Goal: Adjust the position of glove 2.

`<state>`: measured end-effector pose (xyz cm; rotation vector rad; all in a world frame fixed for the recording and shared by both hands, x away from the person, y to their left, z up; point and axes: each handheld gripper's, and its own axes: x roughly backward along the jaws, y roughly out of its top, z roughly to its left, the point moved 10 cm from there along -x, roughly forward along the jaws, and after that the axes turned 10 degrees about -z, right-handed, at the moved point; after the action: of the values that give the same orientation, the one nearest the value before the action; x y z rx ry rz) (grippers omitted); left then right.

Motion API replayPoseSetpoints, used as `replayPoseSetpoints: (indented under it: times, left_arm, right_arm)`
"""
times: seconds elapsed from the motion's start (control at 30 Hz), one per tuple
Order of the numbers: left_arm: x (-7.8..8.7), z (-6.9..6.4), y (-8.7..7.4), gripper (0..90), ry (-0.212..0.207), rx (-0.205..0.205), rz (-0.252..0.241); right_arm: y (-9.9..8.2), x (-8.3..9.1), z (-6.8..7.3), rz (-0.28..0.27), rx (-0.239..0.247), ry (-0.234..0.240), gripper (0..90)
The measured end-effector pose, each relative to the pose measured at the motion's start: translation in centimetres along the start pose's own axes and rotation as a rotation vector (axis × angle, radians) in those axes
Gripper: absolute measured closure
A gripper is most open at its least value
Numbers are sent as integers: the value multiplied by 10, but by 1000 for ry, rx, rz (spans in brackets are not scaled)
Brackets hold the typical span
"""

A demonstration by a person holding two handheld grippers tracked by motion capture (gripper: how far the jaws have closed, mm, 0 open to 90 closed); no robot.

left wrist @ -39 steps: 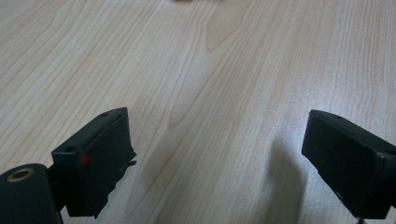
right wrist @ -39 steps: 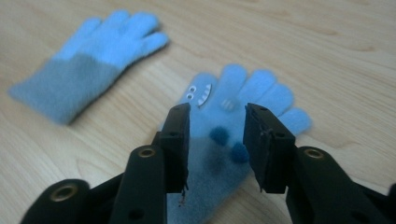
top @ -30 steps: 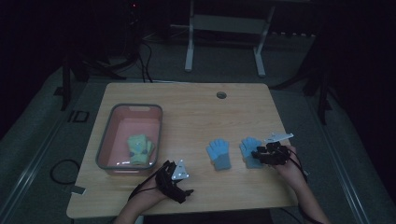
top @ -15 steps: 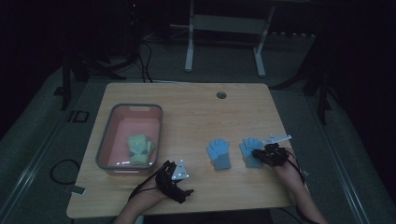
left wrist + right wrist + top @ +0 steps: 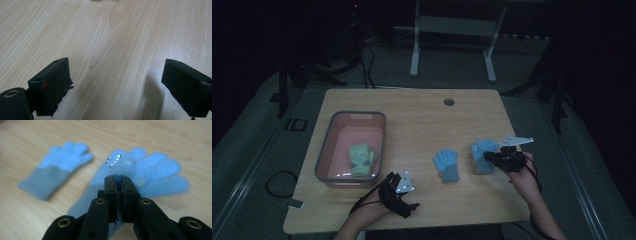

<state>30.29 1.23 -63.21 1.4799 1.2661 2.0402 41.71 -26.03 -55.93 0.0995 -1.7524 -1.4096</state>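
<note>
**Right tongs pinched onto one blue glove**

The right gripper [image 5: 121, 182] has its jaws squeezed together on the cuff end of the blue glove [image 5: 150, 170] with the little face, near the table's [image 5: 422, 115] right edge. Its twin glove [image 5: 446, 165] lies just beside it. The left gripper [image 5: 117, 82] sits wide open over bare wood, gripping nothing. A pink bin [image 5: 334, 150] on the left has a green glove [image 5: 362, 159] inside.

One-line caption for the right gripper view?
Right gripper shut on a blue glove, its mate lying beside it on the wooden table.
</note>
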Motion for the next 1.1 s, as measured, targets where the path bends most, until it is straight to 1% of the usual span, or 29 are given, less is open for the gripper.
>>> replayPoseSetpoints:
  times: [0.1,0.27,0.3,0.33,0.37,0.4,0.47,0.5,0.53,0.57,0.67,0.8,0.83,0.93,1.0,1.1]
  left_arm:
    - [0,0,0,89,0,-1,0]
    - [0,0,0,89,-3,1,-2]
    - [0,0,0,89,-3,1,-2]
    - [0,0,0,89,-3,1,-4]
    - [0,0,0,89,-3,1,-5]
    - [1,0,1,89,-3,1,-6]
    - [0,0,1,89,-1,-1,-6]
    - [0,0,1,89,-1,-1,-6]
    - [0,0,1,89,-1,-2,-6]
    - [0,0,0,89,0,-3,-5]
    - [1,0,0,89,-1,-3,-5]
    - [1,0,0,89,-1,-2,-6]
    - [1,0,0,89,0,-2,-6]
    - [1,0,1,89,0,-4,-6]
    - [1,0,1,89,-2,-2,-9]
    - [1,0,1,89,-4,1,-12]
  right_arm:
    - [12,4,5,-21,7,3,853]
    - [30,7,18,-56,25,32,853]
    - [30,7,18,-56,25,32,853]
    - [33,7,21,-62,26,40,853]
    - [38,6,28,-71,35,51,853]
    - [40,5,31,-75,44,59,853]
    - [44,3,39,-83,45,81,853]
    - [44,3,39,-83,45,81,853]
    - [46,2,43,-84,49,93,853]
    - [50,-2,51,-90,53,121,853]
    - [52,-8,60,-85,66,150,853]
    - [48,-20,77,-54,97,193,852]
    - [46,-25,82,-46,106,209,852]
    - [40,-34,89,-21,121,242,850]
    - [36,-41,93,-4,116,260,849]
    - [28,-48,96,24,121,277,849]
